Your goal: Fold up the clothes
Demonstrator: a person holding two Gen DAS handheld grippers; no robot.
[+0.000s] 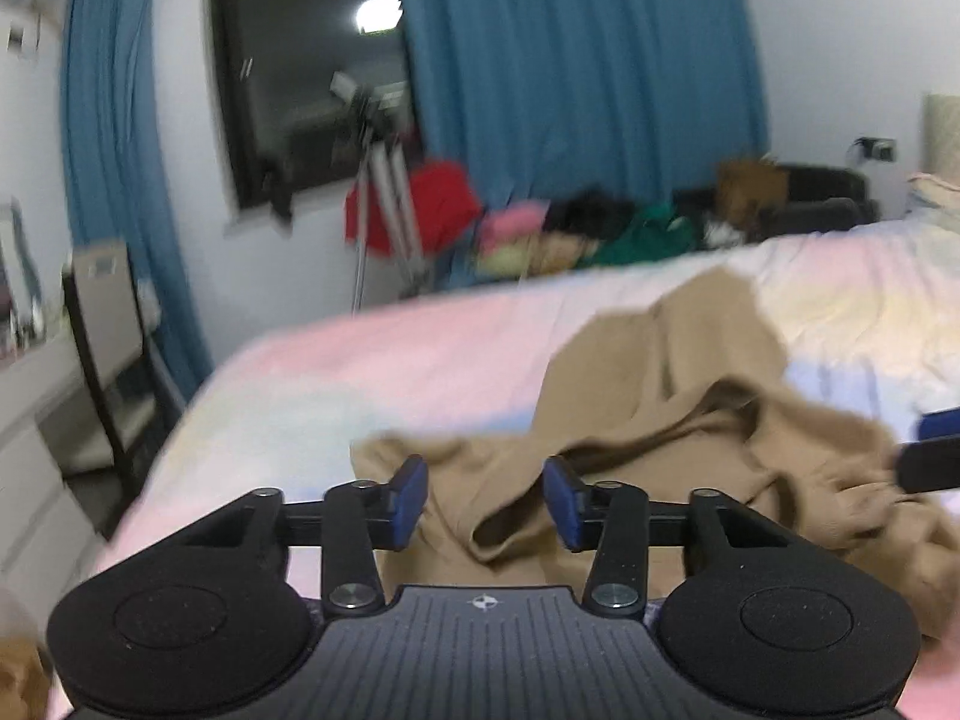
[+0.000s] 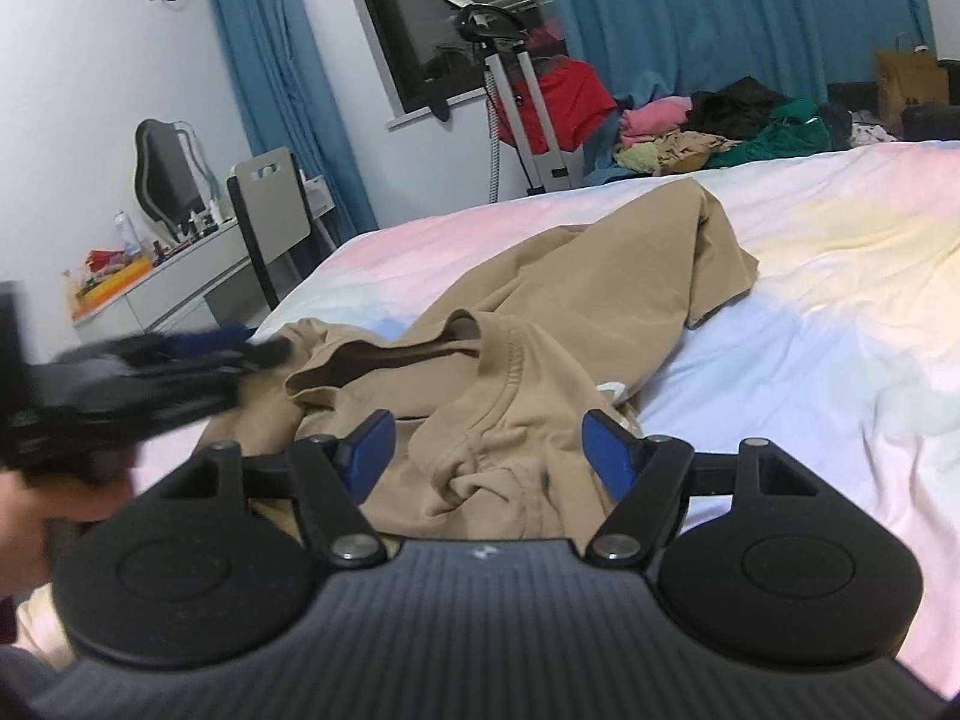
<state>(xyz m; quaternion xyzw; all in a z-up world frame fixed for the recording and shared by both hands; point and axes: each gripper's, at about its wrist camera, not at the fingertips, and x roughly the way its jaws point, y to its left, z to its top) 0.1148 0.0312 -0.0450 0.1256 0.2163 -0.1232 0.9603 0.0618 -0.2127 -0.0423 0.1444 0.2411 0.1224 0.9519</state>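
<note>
A tan T-shirt [image 1: 672, 414] lies crumpled on the pastel bed sheet [image 1: 372, 360]. My left gripper [image 1: 486, 495] is open, its blue pads either side of a fold at the shirt's near edge, nothing held. In the right wrist view the same shirt [image 2: 540, 324] stretches away, its collar near the gripper. My right gripper [image 2: 489, 453] is open over the bunched collar area. The left gripper shows blurred at the left of the right wrist view [image 2: 156, 372]; the right gripper's tip shows at the right edge of the left wrist view [image 1: 930, 456].
Beyond the bed's far edge lies a pile of clothes [image 2: 720, 132], a red garment on a stand [image 2: 564, 96] and a paper bag [image 2: 909, 84]. A desk [image 2: 168, 282] and a chair [image 2: 270, 210] stand left of the bed. Blue curtains [image 2: 720, 6] flank a dark window.
</note>
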